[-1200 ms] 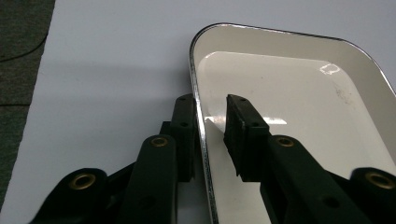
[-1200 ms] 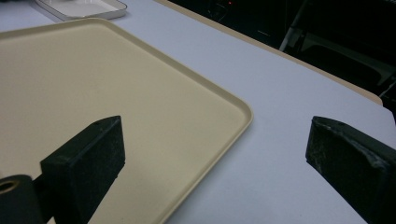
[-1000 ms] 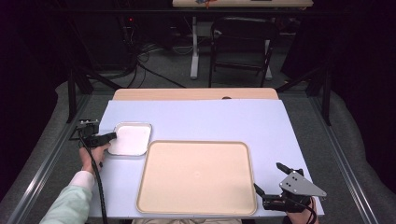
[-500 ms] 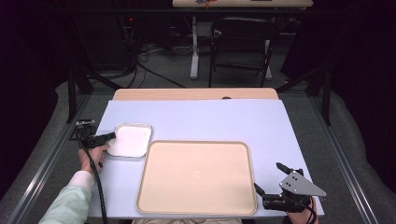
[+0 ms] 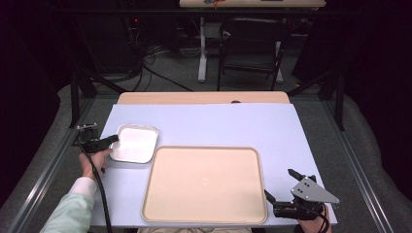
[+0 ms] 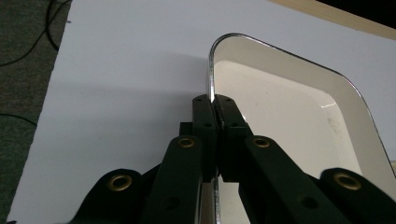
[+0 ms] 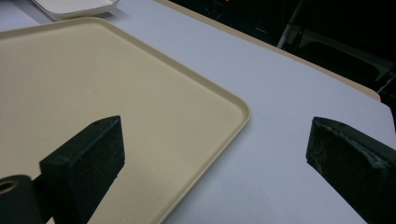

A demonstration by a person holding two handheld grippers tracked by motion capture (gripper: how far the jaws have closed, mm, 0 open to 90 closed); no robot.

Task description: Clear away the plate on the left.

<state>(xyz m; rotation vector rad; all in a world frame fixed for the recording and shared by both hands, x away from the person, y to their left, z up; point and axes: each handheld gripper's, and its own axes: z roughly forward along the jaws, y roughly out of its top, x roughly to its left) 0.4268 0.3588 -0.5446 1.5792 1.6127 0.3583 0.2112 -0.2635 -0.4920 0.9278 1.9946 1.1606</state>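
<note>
A small white dish with a chrome rim (image 5: 136, 144) lies on the pale blue table (image 5: 218, 126) at the left. My left gripper (image 5: 114, 140) is shut on its left rim. In the left gripper view the two black jaws pinch the dish's rim (image 6: 208, 74) between them, left gripper (image 6: 214, 109), with the dish's bare inside (image 6: 280, 107) to the right. A large beige tray (image 5: 204, 187) lies bare at the front middle. My right gripper (image 5: 279, 183) rests open at the tray's right front corner. In the right gripper view, my right gripper (image 7: 219, 154) has one jaw over the beige tray (image 7: 93, 84) and one over the table.
The white dish (image 7: 74, 7) touches or nearly touches the beige tray's far left corner. A wooden strip (image 5: 204, 98) runs along the table's back edge. Beyond it a chair (image 5: 252, 48) stands on the floor. Metal rails (image 5: 53, 165) flank the table.
</note>
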